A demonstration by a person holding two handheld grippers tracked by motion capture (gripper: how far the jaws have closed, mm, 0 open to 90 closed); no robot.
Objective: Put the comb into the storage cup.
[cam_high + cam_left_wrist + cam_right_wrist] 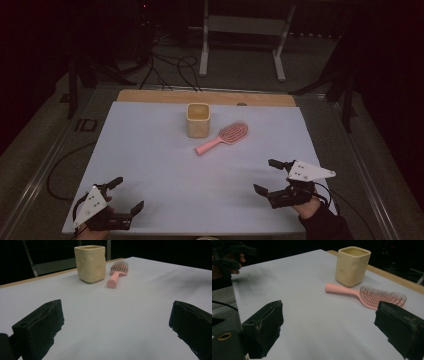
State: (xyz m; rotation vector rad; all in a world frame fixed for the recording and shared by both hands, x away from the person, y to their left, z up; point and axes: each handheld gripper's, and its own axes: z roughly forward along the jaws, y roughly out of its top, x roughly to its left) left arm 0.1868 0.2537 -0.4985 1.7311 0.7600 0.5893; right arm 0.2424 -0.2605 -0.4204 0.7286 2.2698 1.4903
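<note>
A cream square cup (198, 120) (90, 263) (352, 265) stands upright toward the far middle of the white mat. Just right of it lies a pink hairbrush (223, 137) (117, 273) (366, 293), bristles up, handle toward the near left. My left gripper (126, 194) (115, 327) rests at the near left corner, open, nothing between its jaws. At the near right my right gripper (267, 176) (332, 327) is also open and holds nothing. Both are well short of the cup and brush.
The white mat (165, 170) covers the table, with a wooden strip (150, 95) at its far edge. Cables (170, 67) and a metal stand (240, 30) lie on the dark floor beyond. In the right gripper view the other hand and gripper (229, 257) show at the far left.
</note>
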